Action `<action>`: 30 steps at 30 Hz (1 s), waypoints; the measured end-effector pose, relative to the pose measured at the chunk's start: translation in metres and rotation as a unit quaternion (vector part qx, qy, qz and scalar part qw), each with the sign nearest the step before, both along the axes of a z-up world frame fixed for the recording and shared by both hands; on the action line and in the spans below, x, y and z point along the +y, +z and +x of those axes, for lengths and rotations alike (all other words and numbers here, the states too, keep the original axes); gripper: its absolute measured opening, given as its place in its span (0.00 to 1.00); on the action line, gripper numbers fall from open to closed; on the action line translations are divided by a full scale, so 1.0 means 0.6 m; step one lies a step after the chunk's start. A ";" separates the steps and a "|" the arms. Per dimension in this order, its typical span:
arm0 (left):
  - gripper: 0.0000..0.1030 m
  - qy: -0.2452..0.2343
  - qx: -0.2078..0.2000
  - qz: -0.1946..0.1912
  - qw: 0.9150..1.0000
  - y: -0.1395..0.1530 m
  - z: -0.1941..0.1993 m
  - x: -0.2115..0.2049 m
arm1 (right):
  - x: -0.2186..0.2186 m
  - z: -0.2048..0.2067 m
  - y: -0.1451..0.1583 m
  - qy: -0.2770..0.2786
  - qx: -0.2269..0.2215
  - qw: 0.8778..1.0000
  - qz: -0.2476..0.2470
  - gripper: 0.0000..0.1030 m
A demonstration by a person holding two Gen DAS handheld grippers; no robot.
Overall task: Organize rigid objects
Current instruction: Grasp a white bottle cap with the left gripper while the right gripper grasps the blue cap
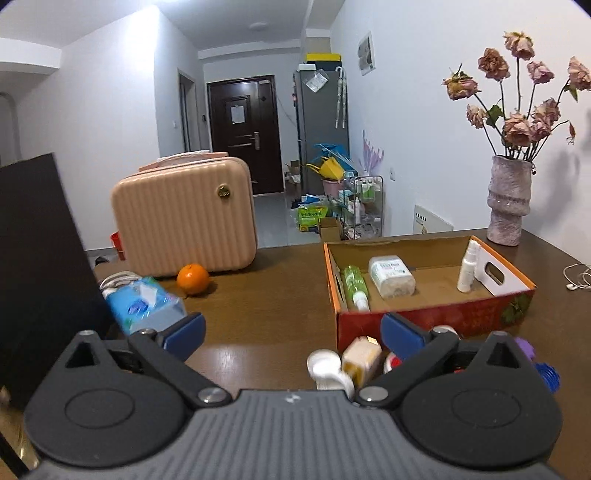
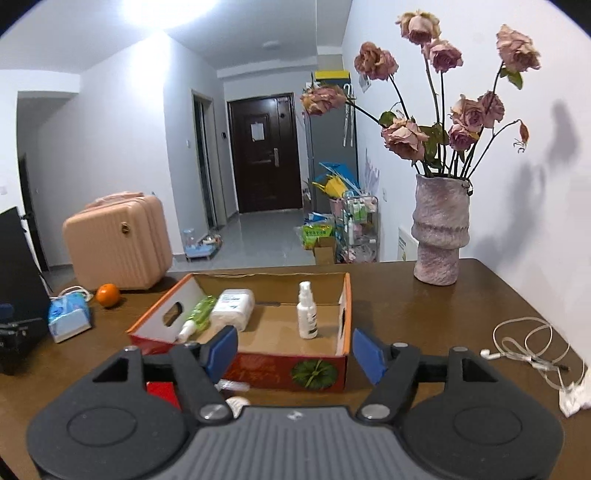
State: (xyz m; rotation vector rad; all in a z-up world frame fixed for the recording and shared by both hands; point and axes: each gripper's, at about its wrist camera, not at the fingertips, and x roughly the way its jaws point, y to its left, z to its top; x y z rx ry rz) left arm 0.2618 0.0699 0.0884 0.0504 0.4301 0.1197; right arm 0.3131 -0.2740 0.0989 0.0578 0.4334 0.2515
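Both tools are empty: your left tool [image 1: 291,332] gapes wide, your right tool [image 2: 295,350] stands partly open. Loose containers [image 1: 360,360] lie on the tabletop [image 1: 266,295] against the cardboard box [image 1: 436,317]; take one squarely before lifting.

white walls [image 2: 122,122], dark front door [image 2: 264,155] down hallway, grey tile floor [image 2: 266,236], bright ceiling light [image 2: 170,11], brown wooden table [image 2: 424,314], cluttered wire rack [image 2: 360,229] by wall
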 end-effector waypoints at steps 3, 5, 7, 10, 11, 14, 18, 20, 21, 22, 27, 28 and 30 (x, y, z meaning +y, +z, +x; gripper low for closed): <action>1.00 -0.007 -0.014 0.007 1.000 -0.013 -0.063 -0.015 | 0.004 -0.056 -0.018 0.004 -0.017 1.000 0.005 0.69; 1.00 -0.006 -0.030 0.016 0.999 -0.028 -0.108 -0.026 | 0.010 -0.102 -0.032 0.007 -0.031 0.999 0.004 0.71; 1.00 0.005 -0.043 0.019 0.999 -0.046 -0.153 -0.039 | 0.016 -0.145 -0.049 0.011 -0.042 0.999 0.004 0.73; 1.00 0.025 -0.052 0.024 0.998 -0.079 -0.217 -0.065 | 0.028 -0.213 -0.081 0.013 -0.057 0.998 0.001 0.76; 1.00 0.024 -0.051 0.020 0.998 -0.091 -0.238 -0.071 | 0.032 -0.235 -0.093 0.014 -0.060 0.998 -0.003 0.76; 1.00 0.001 -0.043 0.026 0.999 -0.120 -0.291 -0.094 | 0.038 -0.298 -0.131 0.022 -0.073 0.997 -0.005 0.80; 1.00 -0.008 -0.033 0.064 0.997 -0.143 -0.325 -0.111 | 0.038 -0.350 -0.181 0.051 -0.076 0.996 -0.012 0.81; 1.00 -0.007 -0.032 0.056 0.998 -0.145 -0.326 -0.111 | 0.042 -0.361 -0.191 0.041 -0.069 0.996 -0.026 0.81; 1.00 -0.005 -0.029 0.051 0.998 -0.145 -0.323 -0.110 | 0.042 -0.365 -0.193 0.035 -0.068 0.997 -0.021 0.81; 1.00 -0.004 -0.026 0.046 0.999 -0.146 -0.320 -0.108 | 0.040 -0.366 -0.193 0.034 -0.065 0.997 -0.013 0.81; 1.00 0.000 -0.017 0.036 0.999 -0.155 -0.304 -0.101 | 0.042 -0.366 -0.194 0.032 -0.064 0.997 -0.014 0.81; 1.00 0.002 -0.013 0.033 0.999 -0.158 -0.298 -0.099 | 0.042 -0.363 -0.195 0.031 -0.062 0.997 -0.012 0.81; 1.00 0.004 -0.007 0.029 1.000 -0.161 -0.286 -0.095 | 0.042 -0.352 -0.197 0.029 -0.056 0.998 -0.011 0.80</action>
